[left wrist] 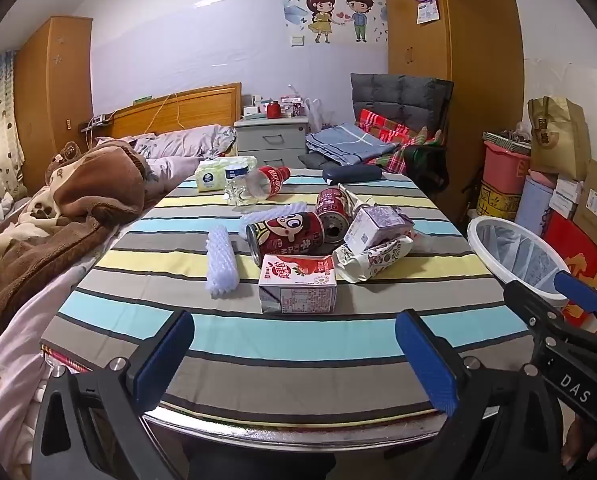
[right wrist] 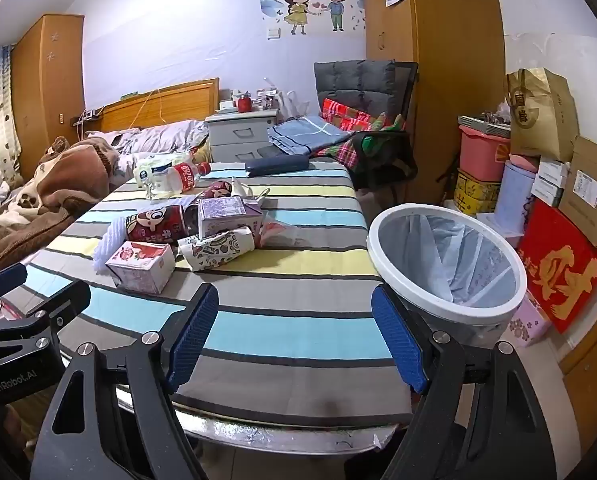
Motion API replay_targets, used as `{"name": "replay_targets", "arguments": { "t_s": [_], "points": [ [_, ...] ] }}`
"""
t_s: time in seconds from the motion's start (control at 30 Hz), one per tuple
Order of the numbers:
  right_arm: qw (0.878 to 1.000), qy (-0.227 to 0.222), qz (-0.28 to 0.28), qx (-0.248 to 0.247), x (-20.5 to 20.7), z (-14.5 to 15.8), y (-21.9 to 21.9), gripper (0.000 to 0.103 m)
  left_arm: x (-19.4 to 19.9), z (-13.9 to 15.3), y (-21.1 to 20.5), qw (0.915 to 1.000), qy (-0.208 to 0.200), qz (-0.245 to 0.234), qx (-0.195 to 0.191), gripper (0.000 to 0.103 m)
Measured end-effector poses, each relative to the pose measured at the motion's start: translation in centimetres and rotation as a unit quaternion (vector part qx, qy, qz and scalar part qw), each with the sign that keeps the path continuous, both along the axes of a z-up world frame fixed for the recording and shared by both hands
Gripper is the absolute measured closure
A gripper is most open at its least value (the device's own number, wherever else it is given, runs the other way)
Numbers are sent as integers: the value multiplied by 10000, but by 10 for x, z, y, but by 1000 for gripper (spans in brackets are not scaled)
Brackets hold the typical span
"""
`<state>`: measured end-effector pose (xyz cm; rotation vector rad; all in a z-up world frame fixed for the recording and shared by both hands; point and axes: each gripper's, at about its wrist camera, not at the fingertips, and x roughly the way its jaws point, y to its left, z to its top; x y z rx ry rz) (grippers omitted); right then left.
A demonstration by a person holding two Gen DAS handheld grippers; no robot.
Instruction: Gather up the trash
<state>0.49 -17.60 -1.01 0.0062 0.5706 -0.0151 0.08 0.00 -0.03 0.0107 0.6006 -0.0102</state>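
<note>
Trash lies in a heap on the striped tablecloth (left wrist: 282,340): a strawberry milk carton (left wrist: 298,284) nearest me, two red cans (left wrist: 286,236), a purple carton (left wrist: 378,228), a crumpled patterned wrapper (left wrist: 374,260), white foam nets (left wrist: 221,266) and a clear plastic bottle (left wrist: 258,188) farther back. My left gripper (left wrist: 294,364) is open over the table's near edge, short of the carton. My right gripper (right wrist: 294,336) is open too, nothing between its fingers, with the carton (right wrist: 142,266) ahead to its left. A white bin with a plastic liner (right wrist: 446,264) stands right of the table.
A bed with a brown blanket (left wrist: 58,216) borders the table on the left. A tissue pack (left wrist: 214,174) and a dark case (left wrist: 352,173) lie at the table's far end. A chair piled with cloth (left wrist: 386,136) stands behind. Boxes and bags (right wrist: 554,216) are stacked at the right wall.
</note>
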Motion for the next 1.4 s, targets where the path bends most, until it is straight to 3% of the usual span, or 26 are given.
{"name": "replay_targets", "arguments": {
  "t_s": [1.4],
  "points": [
    [9999, -61, -66, -54, -4, 5, -5, 22, -4, 3, 0, 9998, -141, 86, 70, 1]
  ]
}}
